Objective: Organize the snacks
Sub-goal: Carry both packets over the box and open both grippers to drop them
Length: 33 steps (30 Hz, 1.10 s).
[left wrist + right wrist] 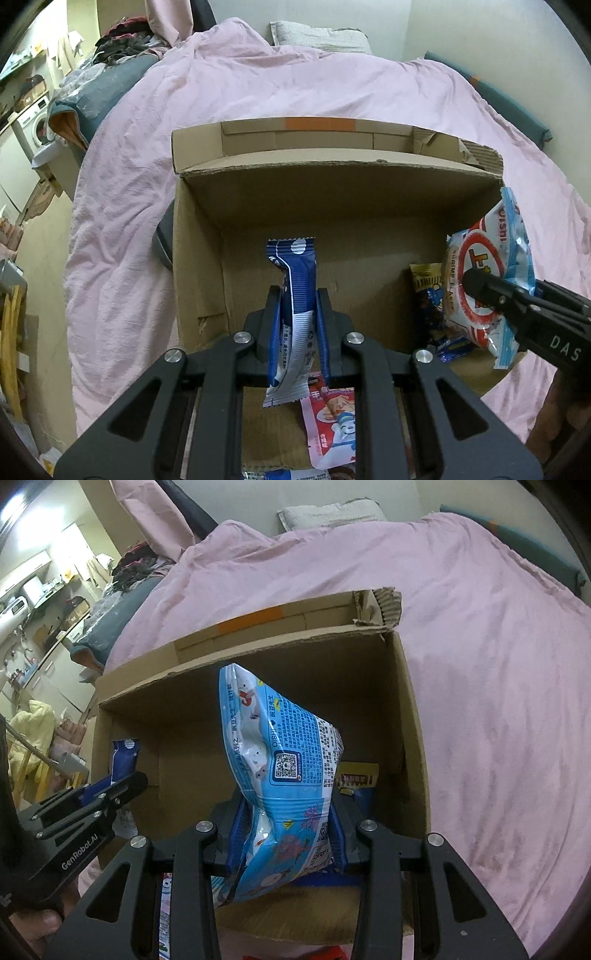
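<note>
My left gripper [297, 295] is shut on a blue and white snack bar [295, 295] and holds it upright over the open cardboard box [332, 173]. My right gripper [286, 801] is shut on a light blue Oishi shrimp flakes bag [280, 746], also over the box; the bag also shows in the left wrist view [487, 266] at the box's right side. The left gripper shows in the right wrist view [110, 786] at the box's left side, with the bar [125, 757] sticking up from it.
A dark and yellow snack packet [428, 299] stands in the box's right corner, also in the right wrist view [360, 775]. A pink and red packet [328, 424] lies below my left gripper. The box sits on a pink quilt [258, 92] on a bed.
</note>
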Available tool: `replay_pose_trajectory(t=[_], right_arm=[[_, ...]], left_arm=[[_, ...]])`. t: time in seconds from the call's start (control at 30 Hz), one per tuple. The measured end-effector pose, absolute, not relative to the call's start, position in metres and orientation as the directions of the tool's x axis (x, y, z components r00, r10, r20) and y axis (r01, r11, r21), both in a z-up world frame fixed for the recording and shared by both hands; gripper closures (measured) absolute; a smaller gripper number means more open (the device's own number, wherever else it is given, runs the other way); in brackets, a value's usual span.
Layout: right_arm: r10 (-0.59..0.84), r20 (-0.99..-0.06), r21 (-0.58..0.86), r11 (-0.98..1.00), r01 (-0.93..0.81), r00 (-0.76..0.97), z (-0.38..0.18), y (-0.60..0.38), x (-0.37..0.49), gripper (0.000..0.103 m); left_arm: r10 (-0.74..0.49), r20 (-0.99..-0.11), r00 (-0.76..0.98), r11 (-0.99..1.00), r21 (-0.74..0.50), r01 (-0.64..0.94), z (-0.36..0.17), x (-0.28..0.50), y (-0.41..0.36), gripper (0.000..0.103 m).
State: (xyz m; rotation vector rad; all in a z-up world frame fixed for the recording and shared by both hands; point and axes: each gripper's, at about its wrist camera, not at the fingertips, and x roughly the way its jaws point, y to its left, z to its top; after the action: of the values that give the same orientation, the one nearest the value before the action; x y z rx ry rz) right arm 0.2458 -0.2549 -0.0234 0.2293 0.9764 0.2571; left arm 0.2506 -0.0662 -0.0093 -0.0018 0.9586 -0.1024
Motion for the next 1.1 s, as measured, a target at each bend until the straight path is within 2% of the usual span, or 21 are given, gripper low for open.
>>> replay_pose_trajectory(t=[0.47,0.73,0.87,0.9,0.97,1.0,1.1], right_arm=[[0.370,-0.783,0.373,0.923,-0.099,0.500,-0.030,-0.253,0.248,0.060],[0.422,-0.749,0.421,0.898,-0.125,0.510,-0.026,-0.253,0.244,0.059],[0.508,-0.694,0.519,0.844,-0.136,0.510,-0.022,-0.259,0.244,0.057],[0.528,-0.670,0.543,0.828,-0.140,0.522,-0.018,-0.260,0.243,0.053],[0.554,-0.617,0.575,0.803,-0.161,0.559,-0.009,-0.265,0.240,0.041],[0.553,-0.605,0.576,0.801,-0.165,0.573,-0.006,-0.267,0.239,0.035],[0.537,-0.600,0.568,0.808,-0.157,0.593,-0.003,-0.271,0.237,0.028]], left_arm=[[-0.092,-0.829,0.551,0.995,-0.064,0.071,-0.013,0.251,-0.063,0.088],[-0.086,-0.824,0.560,0.996,-0.059,0.067,-0.009,0.247,-0.060,0.088],[-0.088,-0.825,0.559,0.996,-0.067,0.058,-0.007,0.245,-0.057,0.087],[-0.090,-0.825,0.558,0.996,-0.070,0.056,-0.006,0.245,-0.057,0.085],[-0.090,-0.819,0.566,0.996,-0.074,0.052,-0.003,0.244,-0.056,0.071],[-0.091,-0.813,0.574,0.996,-0.075,0.051,-0.001,0.243,-0.056,0.068],[-0.080,-0.805,0.587,0.997,-0.065,0.047,0.003,0.242,-0.057,0.055]])
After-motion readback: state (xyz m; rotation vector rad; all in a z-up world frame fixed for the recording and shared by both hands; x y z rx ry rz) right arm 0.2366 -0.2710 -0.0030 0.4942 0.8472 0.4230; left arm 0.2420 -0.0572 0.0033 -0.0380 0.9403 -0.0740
